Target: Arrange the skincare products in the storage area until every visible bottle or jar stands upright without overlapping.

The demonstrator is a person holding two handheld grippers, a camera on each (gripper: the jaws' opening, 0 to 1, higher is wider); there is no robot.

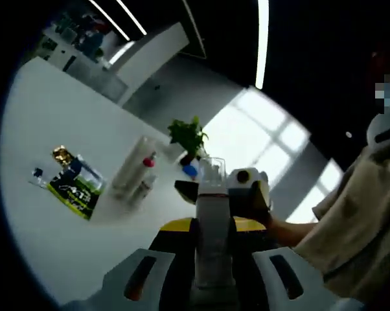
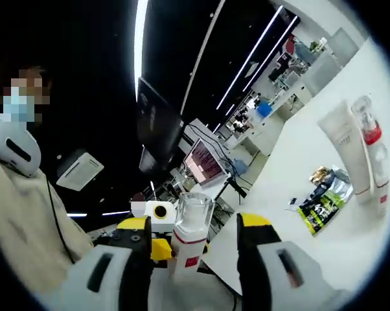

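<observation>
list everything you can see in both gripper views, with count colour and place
white table: 1, white, under the products
tall tube: 1, white, upright on the table
spray bottle: 1, clear cap, red band, white body, upright right beside the tall tube
packet: 1, black and green, lying flat on the table, with a gold-topped item at its end
small vial: 1, dark cap, on the table near the packet
plant: 1, green, at the table's far side
laptop: 1, pinkish screen, on a desk in the background
held bottle: 1, clear cap, red band, white body, between the jaws of both grippers
person: 1, beige top, holding the grippers
left gripper: 1, white
right gripper: 1, white
</observation>
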